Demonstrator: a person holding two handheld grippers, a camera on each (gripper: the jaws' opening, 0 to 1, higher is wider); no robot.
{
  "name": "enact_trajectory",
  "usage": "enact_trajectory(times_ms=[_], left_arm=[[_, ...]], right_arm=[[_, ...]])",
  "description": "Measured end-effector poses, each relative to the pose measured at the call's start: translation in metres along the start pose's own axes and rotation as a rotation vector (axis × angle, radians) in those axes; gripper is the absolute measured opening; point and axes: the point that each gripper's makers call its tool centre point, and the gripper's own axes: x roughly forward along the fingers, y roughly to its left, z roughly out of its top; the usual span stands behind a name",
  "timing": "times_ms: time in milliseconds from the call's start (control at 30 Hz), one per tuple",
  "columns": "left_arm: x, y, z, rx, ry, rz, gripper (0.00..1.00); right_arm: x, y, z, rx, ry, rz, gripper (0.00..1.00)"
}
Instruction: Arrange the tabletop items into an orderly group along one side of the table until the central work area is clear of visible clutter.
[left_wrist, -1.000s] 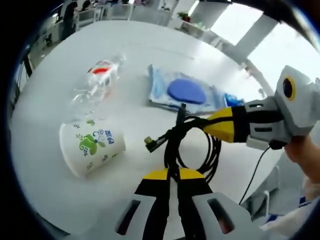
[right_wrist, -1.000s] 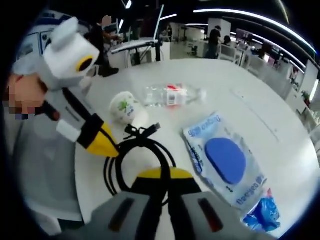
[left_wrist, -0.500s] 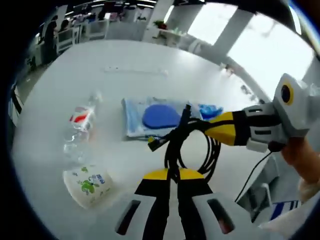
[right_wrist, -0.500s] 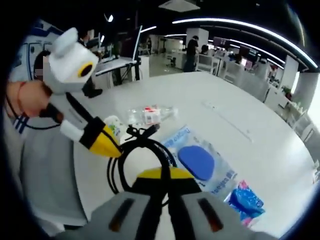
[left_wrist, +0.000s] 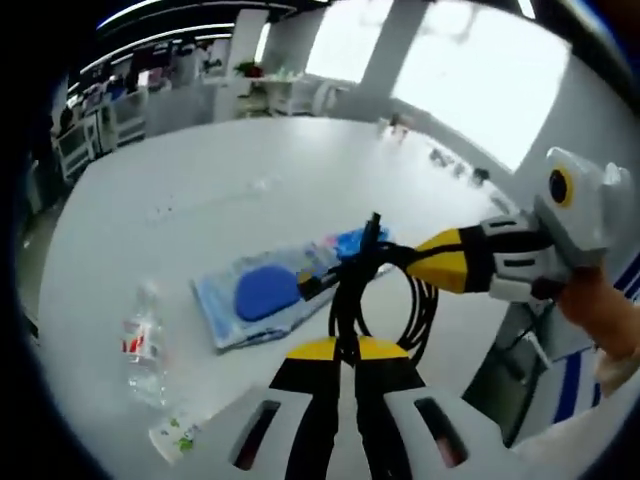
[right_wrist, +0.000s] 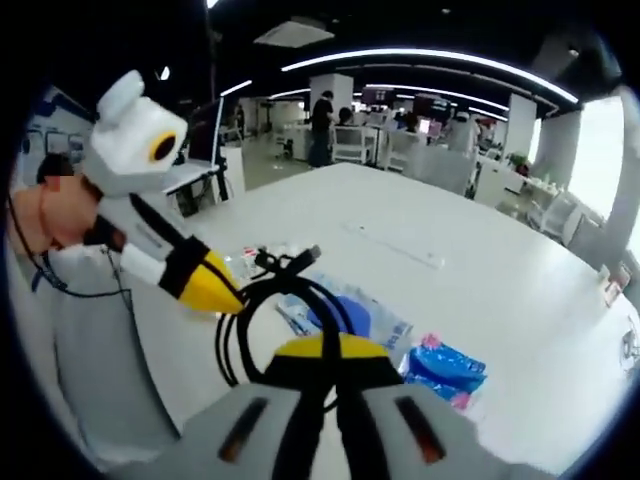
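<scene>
A black coiled cable (left_wrist: 385, 290) hangs in the air above the white table (left_wrist: 200, 200), with both grippers holding it. My left gripper (left_wrist: 343, 346) is shut on the coil's near side. My right gripper (left_wrist: 418, 260) comes in from the right, shut on the far loop. In the right gripper view my right gripper (right_wrist: 328, 346) clamps the cable (right_wrist: 285, 295), and the left gripper (right_wrist: 234, 297) pinches it from the left. Below lie a clear pouch with a blue disc (left_wrist: 262, 293), a clear bottle (left_wrist: 140, 345), a paper cup (left_wrist: 175, 437) and a small blue packet (right_wrist: 445, 366).
A thin white strip (right_wrist: 395, 246) lies further out on the table (right_wrist: 520, 300). A person stands behind the left gripper (right_wrist: 70, 300). The table's near edge runs close to the right hand (left_wrist: 500, 330). Desks and people fill the room behind.
Both grippers have risen with the cable still held between them. The views tilted, so the pouch, bottle and cup now look smaller and lower.
</scene>
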Motion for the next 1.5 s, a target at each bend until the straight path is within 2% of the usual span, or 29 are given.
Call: enact_trajectory(times_ms=[133,267,400,567,767,800,967,1333,1367,1500], left_arm=[[0.005,-0.02,0.018,0.085,0.002,-0.04,0.0],[0.017,-0.041,0.029,0.134,0.013,-0.087,0.0],[0.033,-0.056,0.033,0.159,0.03,-0.123,0.0],[0.056,-0.074,0.028,0.188,0.074,-0.174,0.0],[0.088,-0.082,0.013,0.185,0.137,-0.2,0.0],[0.094,-0.082,0.01,0.186,0.143,-0.2,0.0],[0.115,-0.08,-0.006,0.157,0.198,-0.207,0.0],[0.151,-0.061,-0.035,0.097,0.303,-0.194,0.0],[0.155,-0.059,-0.039,0.091,0.326,-0.192,0.0],[0.166,-0.056,-0.046,0.077,0.353,-0.188,0.0]], right_arm=[[-0.022,-0.016,0.0,0.069,-0.025,-0.055,0.0],[-0.042,-0.032,-0.007,0.114,-0.028,-0.117,0.0],[-0.057,-0.047,-0.02,0.18,-0.005,-0.153,0.0],[-0.067,-0.059,-0.04,0.218,0.03,-0.174,0.0],[-0.062,-0.075,-0.072,0.252,0.111,-0.185,0.0],[-0.06,-0.077,-0.074,0.254,0.107,-0.186,0.0],[-0.048,-0.084,-0.1,0.285,0.169,-0.164,0.0],[-0.013,-0.09,-0.14,0.337,0.284,-0.103,0.0],[-0.011,-0.091,-0.142,0.348,0.284,-0.098,0.0],[-0.002,-0.094,-0.154,0.363,0.311,-0.093,0.0]])
